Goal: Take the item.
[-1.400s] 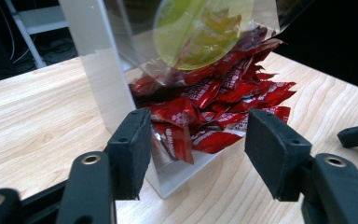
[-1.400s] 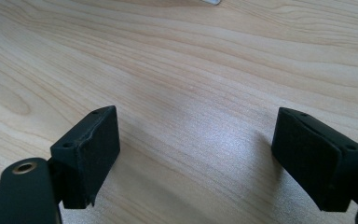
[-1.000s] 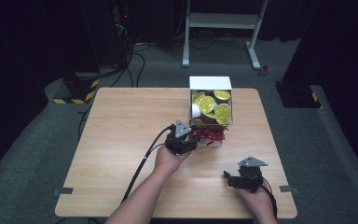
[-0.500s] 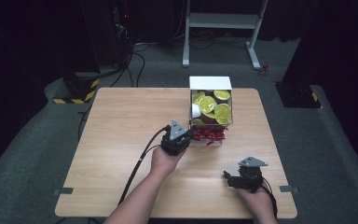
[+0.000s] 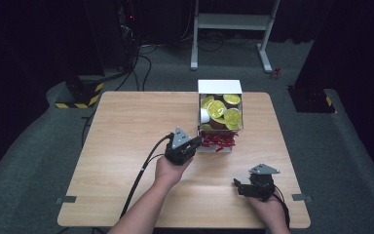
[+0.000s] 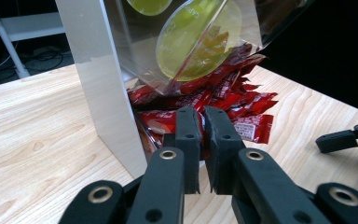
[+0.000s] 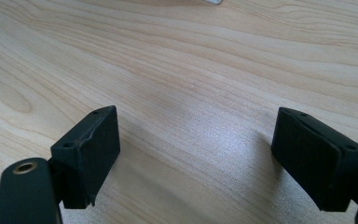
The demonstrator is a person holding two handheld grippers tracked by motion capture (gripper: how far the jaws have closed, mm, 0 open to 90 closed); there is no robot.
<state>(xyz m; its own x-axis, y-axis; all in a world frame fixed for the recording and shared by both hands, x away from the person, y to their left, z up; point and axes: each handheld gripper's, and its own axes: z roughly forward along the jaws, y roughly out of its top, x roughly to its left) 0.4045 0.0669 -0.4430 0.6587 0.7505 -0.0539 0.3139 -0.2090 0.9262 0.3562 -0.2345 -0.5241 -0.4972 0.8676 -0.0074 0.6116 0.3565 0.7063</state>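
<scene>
My left tongs (image 6: 204,140) have just been closing and now pinch a red packet (image 6: 165,122) at the box's (image 5: 219,87) open front, about 1 o'clock from my left hand. It looks light, crinkly and slippery, best nipped at a flat sealed edge. My right tongs (image 7: 196,154) rest apart on the worktop (image 5: 126,126) at 5 o'clock. The pads hide how much packet I've caught.

Both grippers are black, with brass-ringed screw holes, grey three-cornered top plates and trailing black cables.
</scene>
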